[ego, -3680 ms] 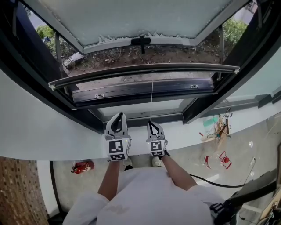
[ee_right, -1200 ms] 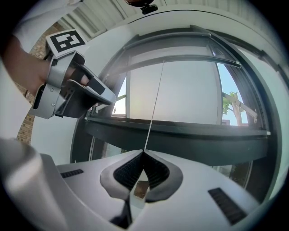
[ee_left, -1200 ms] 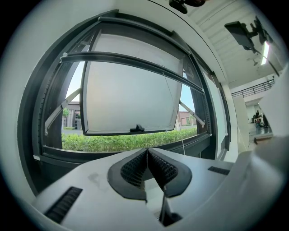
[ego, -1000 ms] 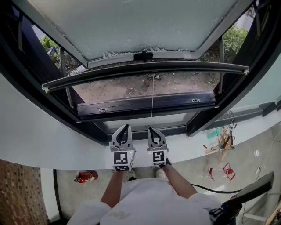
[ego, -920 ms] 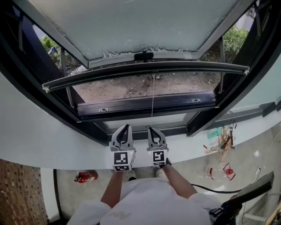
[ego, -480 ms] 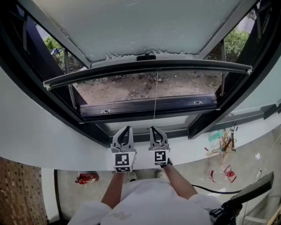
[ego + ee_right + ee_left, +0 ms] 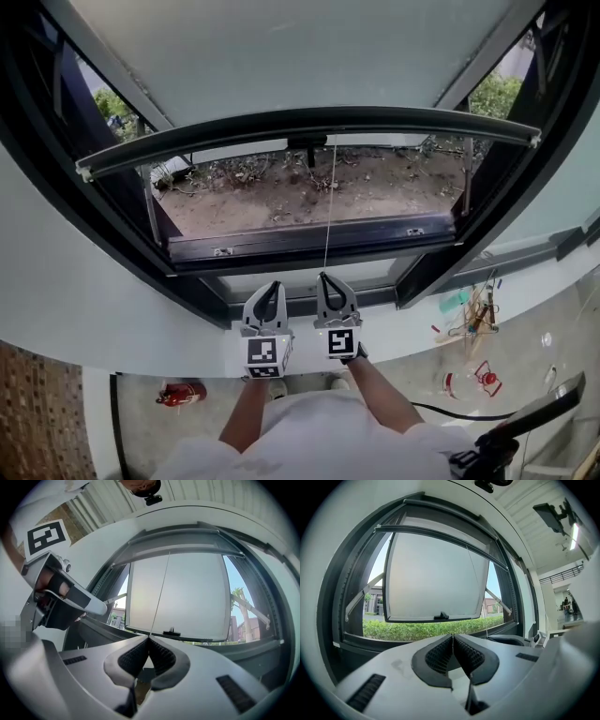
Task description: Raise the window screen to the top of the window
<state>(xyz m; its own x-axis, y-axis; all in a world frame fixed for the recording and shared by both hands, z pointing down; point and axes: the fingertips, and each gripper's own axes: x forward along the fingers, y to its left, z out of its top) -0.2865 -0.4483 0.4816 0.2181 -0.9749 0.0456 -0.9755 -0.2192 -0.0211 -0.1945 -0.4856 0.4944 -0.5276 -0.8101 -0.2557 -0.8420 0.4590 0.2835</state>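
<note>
- The right gripper is pinching a thin pale cord; its ribbed pads are meeting on it at the very tips, with nothing else between them.
- The left gripper is pressing its jaws together on nothing. It is sitting just beside the right one, and the cord is passing to its right without touching it.
- From the right fingertips, the cord is running straight up and away to the middle of the window screen's bottom bar.
- That bar is lying with its long axis across the opening, side to side, square to the cord. Any further pull or feed therefore looks to be acting along the cord rather than along the bar.
- The right hand is the one tied to the screen; the left is equally near but idle.
- The bar is showing as a dark, slim rail, bowed by the lens, spanning the window frame from jamb to jamb. The tilted-out glass sash is showing pale beyond it.
- In both gripper views, the bar is sitting close under the head of the frame, so the raise seems nearly finished.
</note>
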